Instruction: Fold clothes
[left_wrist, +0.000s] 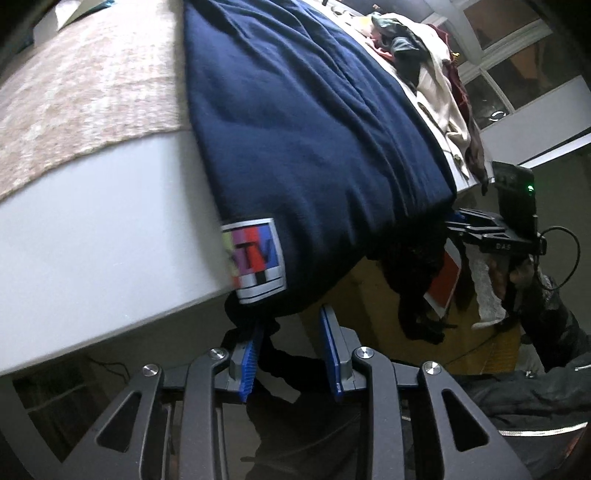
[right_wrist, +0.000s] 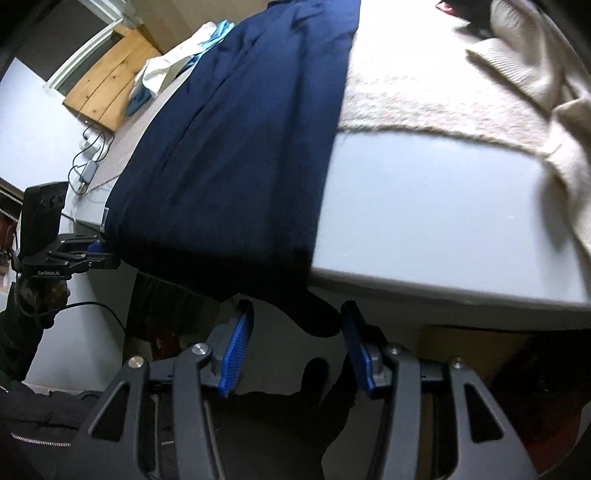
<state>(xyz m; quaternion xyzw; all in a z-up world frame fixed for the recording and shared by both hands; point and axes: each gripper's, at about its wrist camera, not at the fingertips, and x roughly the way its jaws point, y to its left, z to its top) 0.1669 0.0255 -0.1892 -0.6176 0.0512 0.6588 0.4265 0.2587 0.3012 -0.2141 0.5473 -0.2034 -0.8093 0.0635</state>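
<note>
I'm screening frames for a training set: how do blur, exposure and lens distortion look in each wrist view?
Left wrist view: the colourful patch on the navy blue garment is motion-smeared; the white table edge bows from fisheye. Right wrist view: the garment's hanging hem sinks into near-black shadow; the cream knitted sweater is blurred.

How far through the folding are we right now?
Done: the navy garment lies spread lengthwise on the white table, its hem hanging over the near edge. In hand: the left gripper and right gripper sit open at the hem corners, gripping nothing. Left: fold it, then the clothes pile.
</note>
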